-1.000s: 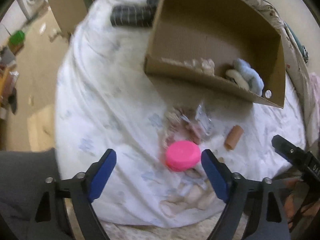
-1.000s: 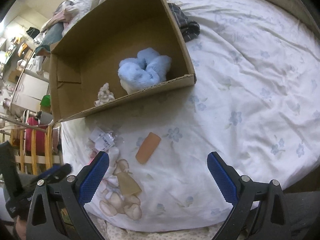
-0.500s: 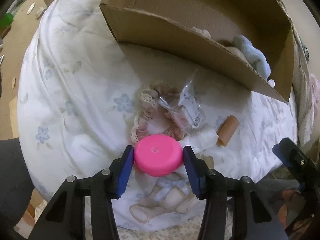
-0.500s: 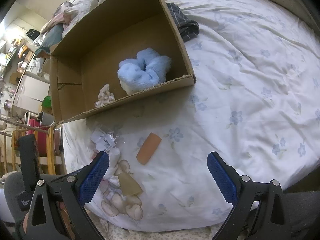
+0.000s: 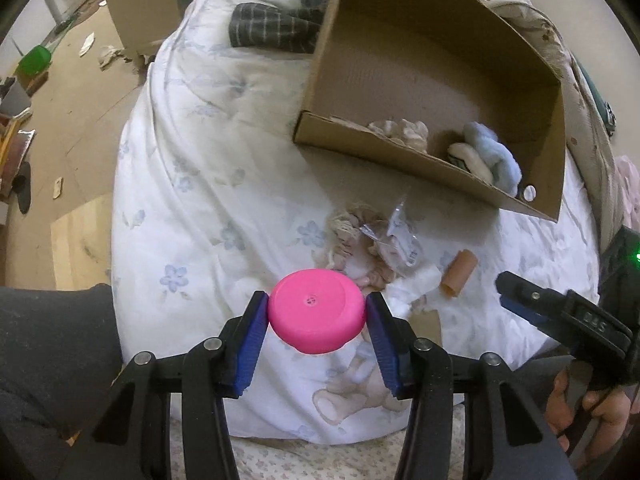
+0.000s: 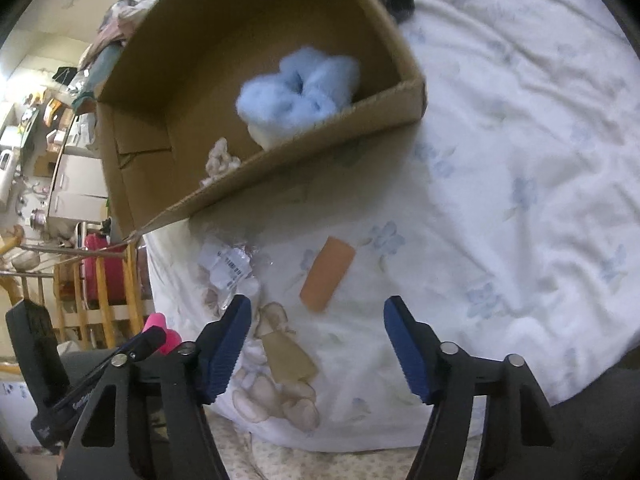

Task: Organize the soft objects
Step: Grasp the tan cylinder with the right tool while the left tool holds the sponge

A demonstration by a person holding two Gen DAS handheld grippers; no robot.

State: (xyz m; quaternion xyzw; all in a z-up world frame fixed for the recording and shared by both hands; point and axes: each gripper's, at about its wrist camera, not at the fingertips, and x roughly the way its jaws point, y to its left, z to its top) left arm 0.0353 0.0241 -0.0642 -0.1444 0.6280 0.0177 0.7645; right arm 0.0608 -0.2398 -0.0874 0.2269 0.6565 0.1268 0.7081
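My left gripper is shut on a round pink pad, lifted above the white flowered bedcover. Behind it lie a crumpled beige lace cloth with a clear plastic packet and an orange-brown roll. The cardboard box holds a fluffy blue item and a cream knitted piece. My right gripper hovers just short of the orange roll; its jaws are closing with nothing between them. The right view also has the box, the blue fluff and the packet.
Dark checked clothing lies on the bed behind the box. A cluttered floor runs along the left of the bed. A wooden chair frame stands beside the bed. A hand holds the right gripper at the lower right.
My left gripper closed on the pink pad and lifted it off the bedcover. The right gripper's jaws have narrowed and it has dipped toward the orange roll.
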